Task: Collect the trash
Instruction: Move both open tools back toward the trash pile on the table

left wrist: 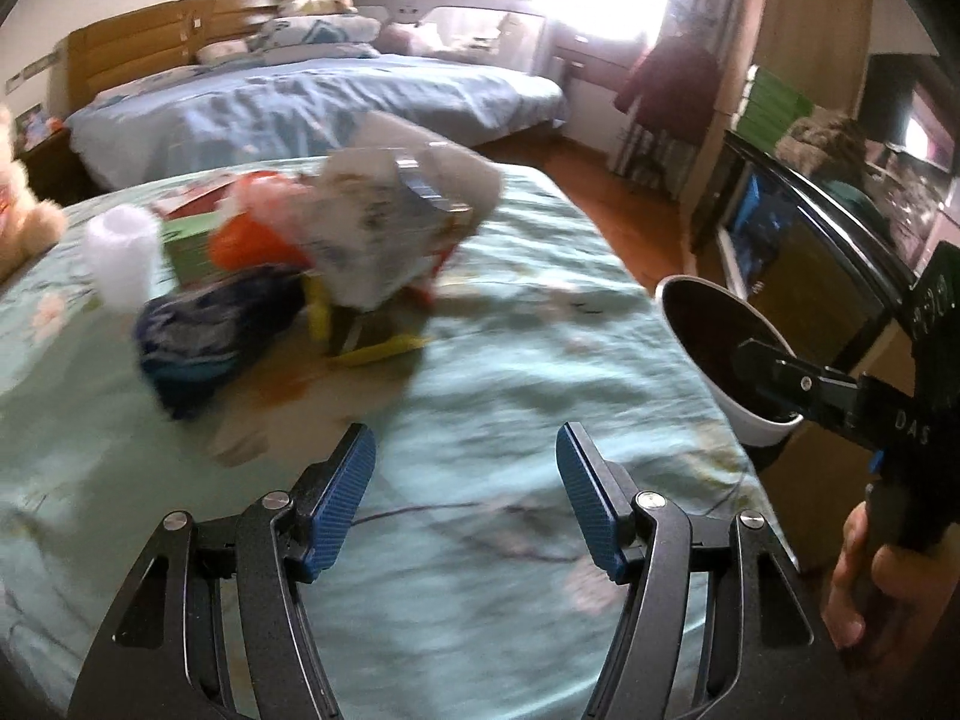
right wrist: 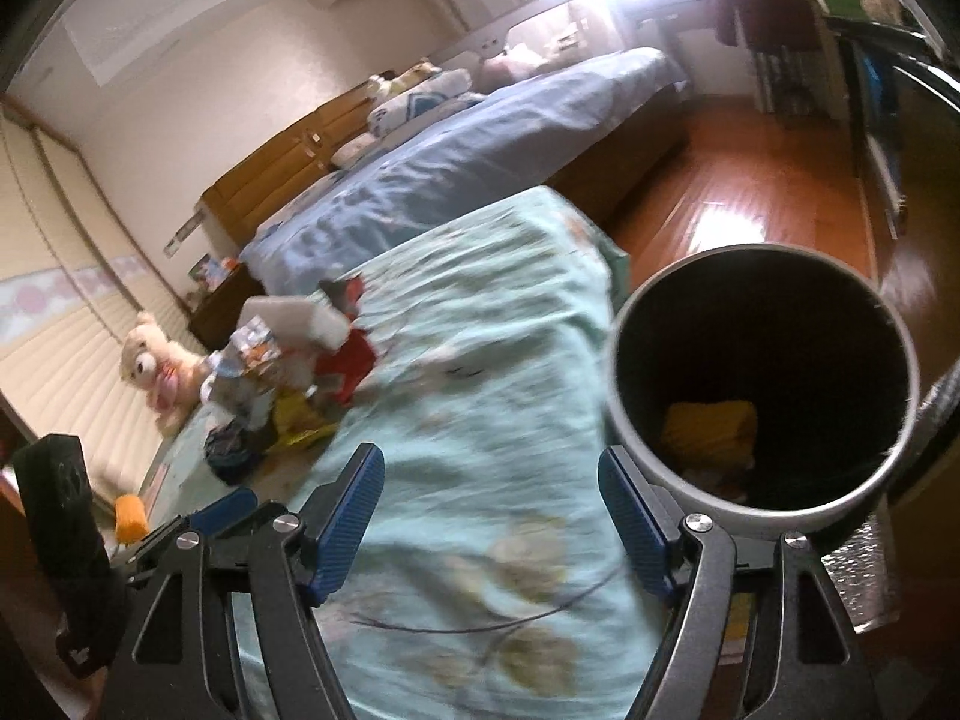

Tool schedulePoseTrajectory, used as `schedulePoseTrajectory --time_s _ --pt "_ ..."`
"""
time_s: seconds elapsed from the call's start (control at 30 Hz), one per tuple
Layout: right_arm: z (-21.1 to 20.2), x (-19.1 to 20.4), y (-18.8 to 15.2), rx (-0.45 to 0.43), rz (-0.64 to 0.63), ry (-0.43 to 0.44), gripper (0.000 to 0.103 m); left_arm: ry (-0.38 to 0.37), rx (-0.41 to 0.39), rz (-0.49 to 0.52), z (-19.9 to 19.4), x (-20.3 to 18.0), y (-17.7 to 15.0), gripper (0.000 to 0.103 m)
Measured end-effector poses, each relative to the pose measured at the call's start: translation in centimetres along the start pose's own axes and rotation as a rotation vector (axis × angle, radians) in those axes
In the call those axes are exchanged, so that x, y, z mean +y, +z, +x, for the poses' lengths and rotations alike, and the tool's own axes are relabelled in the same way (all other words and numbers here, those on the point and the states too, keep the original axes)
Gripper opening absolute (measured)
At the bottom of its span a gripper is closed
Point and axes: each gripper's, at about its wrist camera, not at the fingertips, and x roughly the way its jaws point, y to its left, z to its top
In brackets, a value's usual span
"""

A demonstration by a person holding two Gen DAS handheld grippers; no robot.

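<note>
Left wrist view: the left gripper [left wrist: 465,492] stands released, nothing between its blue pads, over the green bedspread [left wrist: 540,312]. The trash pile [left wrist: 312,252] lies ahead and to the left, nearer this hand. The right gripper [right wrist: 489,516], also released and empty, sits just beside the bin [right wrist: 762,384], which hangs off the bed's right edge.
</note>
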Motion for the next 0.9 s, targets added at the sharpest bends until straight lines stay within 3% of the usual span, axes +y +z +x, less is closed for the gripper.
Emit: schedulePoseTrajectory --time_s 0.37,0.9 --pt "2.1 4.5 -1.0 0.037 -0.068 0.058 0.075 0.069 -0.017 -0.091 -1.7 5.3 -1.2 0.064" --pt "6.6 9.9 -0.7 0.086 -0.168 0.125 0.075 0.151 -0.045 -0.186 -1.9 11.3 -0.1 0.064"
